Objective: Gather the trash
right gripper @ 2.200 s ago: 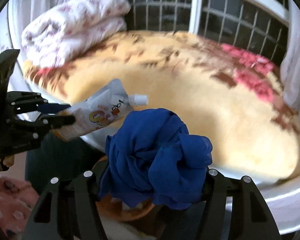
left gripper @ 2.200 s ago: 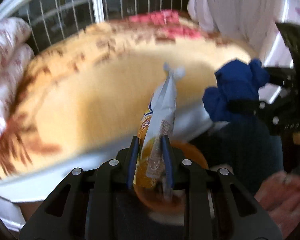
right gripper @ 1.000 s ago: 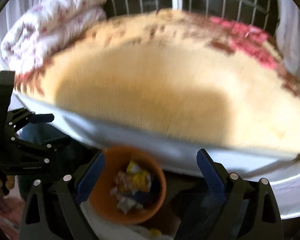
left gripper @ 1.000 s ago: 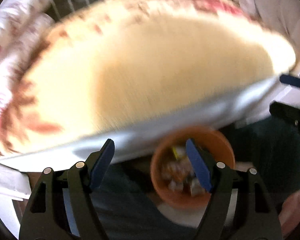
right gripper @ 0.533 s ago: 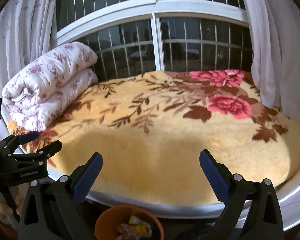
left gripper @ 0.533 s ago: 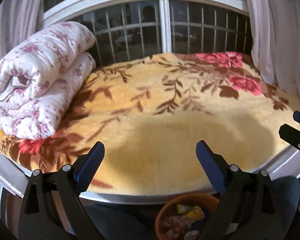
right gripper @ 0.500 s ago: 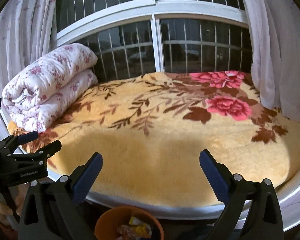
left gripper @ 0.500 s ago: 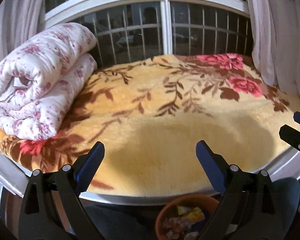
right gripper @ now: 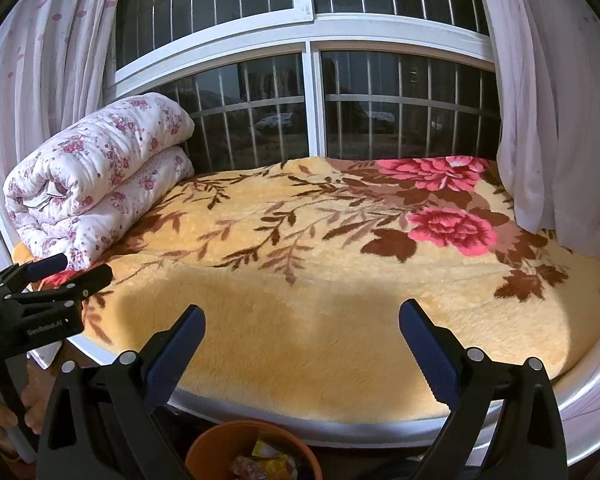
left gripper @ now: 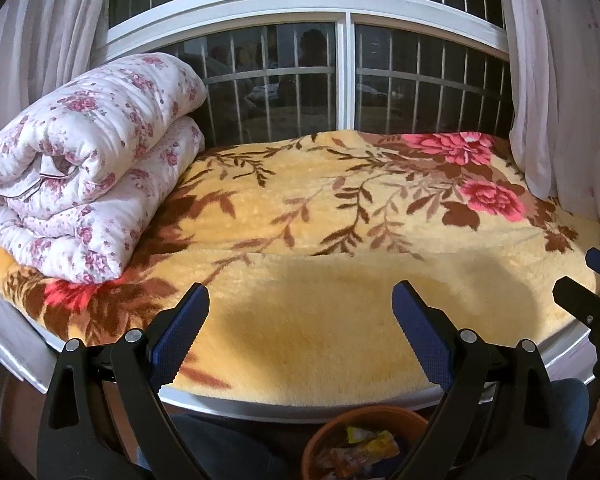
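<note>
A: So, where does the orange bin (left gripper: 364, 436) sit from the fingers?

B: Below and just in front of both. In the left wrist view it lies under the left gripper (left gripper: 300, 320), towards its right finger; in the right wrist view it lies under the right gripper (right gripper: 300, 336), near the middle. Wrappers (right gripper: 268, 460) are inside it.

A: And the jaws?

B: Both pairs are wide apart, holding nothing.

A: Anything beyond the bin?

B: Only the yellow floral blanket (right gripper: 340, 264) and, far left of the bin, the rolled quilt (left gripper: 80, 168). I see no loose trash there, so neither hand looks nearer to any.
</note>
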`<action>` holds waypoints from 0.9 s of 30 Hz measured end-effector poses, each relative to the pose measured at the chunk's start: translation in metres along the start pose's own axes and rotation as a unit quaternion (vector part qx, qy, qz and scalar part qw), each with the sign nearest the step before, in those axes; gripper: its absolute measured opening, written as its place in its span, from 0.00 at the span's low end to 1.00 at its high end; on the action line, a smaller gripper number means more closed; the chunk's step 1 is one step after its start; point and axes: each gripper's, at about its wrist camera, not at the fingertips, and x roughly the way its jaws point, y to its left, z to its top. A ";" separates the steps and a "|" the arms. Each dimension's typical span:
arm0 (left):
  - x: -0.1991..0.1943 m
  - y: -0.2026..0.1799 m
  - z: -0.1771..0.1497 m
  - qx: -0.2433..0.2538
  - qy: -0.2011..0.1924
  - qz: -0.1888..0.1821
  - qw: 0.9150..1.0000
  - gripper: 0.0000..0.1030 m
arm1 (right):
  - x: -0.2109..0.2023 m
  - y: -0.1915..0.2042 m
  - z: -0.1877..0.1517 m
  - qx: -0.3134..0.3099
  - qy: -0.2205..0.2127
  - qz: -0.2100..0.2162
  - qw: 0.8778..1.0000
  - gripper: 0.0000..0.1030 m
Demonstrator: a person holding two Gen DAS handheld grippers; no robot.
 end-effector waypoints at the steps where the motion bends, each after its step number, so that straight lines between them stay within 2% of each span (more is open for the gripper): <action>1: 0.000 0.000 0.000 -0.001 0.000 -0.001 1.000 0.88 | 0.000 0.000 0.000 0.000 0.000 0.000 1.000 0.93; 27: -0.005 -0.003 0.005 -0.001 -0.011 0.009 1.000 0.88 | -0.001 -0.003 0.002 -0.002 -0.001 0.000 1.000 0.93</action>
